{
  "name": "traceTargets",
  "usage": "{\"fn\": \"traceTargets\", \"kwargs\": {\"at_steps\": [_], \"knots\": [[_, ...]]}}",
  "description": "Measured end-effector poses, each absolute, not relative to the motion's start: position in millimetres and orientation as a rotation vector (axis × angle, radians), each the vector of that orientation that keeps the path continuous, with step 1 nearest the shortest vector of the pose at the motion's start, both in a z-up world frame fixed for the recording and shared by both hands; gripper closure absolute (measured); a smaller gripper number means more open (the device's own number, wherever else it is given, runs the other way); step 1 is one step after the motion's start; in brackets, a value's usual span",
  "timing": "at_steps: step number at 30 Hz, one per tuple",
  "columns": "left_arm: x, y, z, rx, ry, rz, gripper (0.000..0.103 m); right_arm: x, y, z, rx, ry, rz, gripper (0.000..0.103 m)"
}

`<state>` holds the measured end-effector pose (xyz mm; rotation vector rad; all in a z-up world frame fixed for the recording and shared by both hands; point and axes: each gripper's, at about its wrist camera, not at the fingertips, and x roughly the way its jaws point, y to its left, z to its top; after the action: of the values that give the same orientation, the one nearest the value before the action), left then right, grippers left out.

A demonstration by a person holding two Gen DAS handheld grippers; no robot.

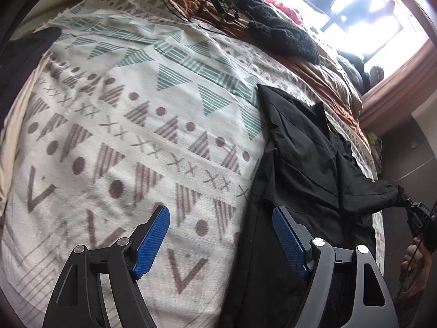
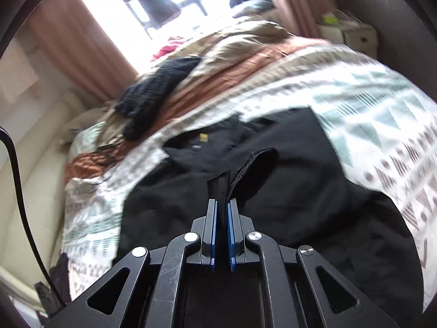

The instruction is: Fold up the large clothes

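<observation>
Daylight from a bright window (image 2: 153, 2) falls over the bed I am working at, which is covered by a white spread printed with grey and teal triangles, dots and crosses (image 1: 131, 142).

Closest to me in the left wrist view, my left gripper (image 1: 221, 216) stands with its blue pads (image 1: 153, 243) spread wide and nothing between them. One pad hangs over the patterned spread, the other over the near edge of the black garment (image 1: 306, 158), which lies flat on the bed from about five o'clock up toward two o'clock of that view. Whether the pads touch the cloth I cannot tell.

In the right wrist view, my right gripper (image 2: 221, 205) has its jaws pressed together on a narrow strip of the black garment's edge, a fold of it standing up past the fingertips at twelve o'clock. The left wrist view shows that same gripper at three to four o'clock, with my hand (image 1: 415, 259) behind it, holding the fabric off the right side of the bed so that it is drawn out to a point.

Farther out, the body of the garment fills the middle of the right view, with a small yellow tag (image 2: 203, 136) near its collar. Beyond it, at about ten o'clock, a dark knitted piece (image 2: 155, 93) lies on a rust and tan blanket (image 2: 235, 63). Brown curtains (image 2: 68, 41) flank the window at the far end.
</observation>
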<state>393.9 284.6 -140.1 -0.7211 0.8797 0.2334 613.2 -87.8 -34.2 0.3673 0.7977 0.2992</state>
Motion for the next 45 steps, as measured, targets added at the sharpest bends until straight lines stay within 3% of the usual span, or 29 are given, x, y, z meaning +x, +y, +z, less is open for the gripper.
{"fn": "traceTargets", "kwargs": {"at_steps": [7, 22, 23, 26, 27, 45], "knots": [[361.9, 321.8, -135.8, -0.753, 0.846, 0.303, 0.024, 614.8, -1.7, -7.3, 0.270, 0.767, 0.397, 0.096], [322.2, 364.0, -136.1, -0.774, 0.830, 0.396, 0.024, 612.5, 168.9, -24.5, 0.172, 0.784, 0.639, 0.099], [323.0, 363.3, -135.8, -0.771, 0.833, 0.396, 0.024, 611.3, 183.9, -28.4, 0.132, 0.812, 0.664, 0.096], [325.4, 360.8, -137.2, -0.769, 0.838, 0.397, 0.024, 602.8, 203.1, -37.7, 0.052, 0.871, 0.684, 0.047], [326.1, 359.7, -137.6, -0.770, 0.838, 0.394, 0.024, 598.2, 200.9, -37.7, 0.050, 0.848, 0.686, 0.042], [368.0, 286.9, -122.0, -0.724, 0.857, 0.276, 0.024, 587.7, 20.6, -50.6, 0.150, 0.899, 0.449, 0.042]]}}
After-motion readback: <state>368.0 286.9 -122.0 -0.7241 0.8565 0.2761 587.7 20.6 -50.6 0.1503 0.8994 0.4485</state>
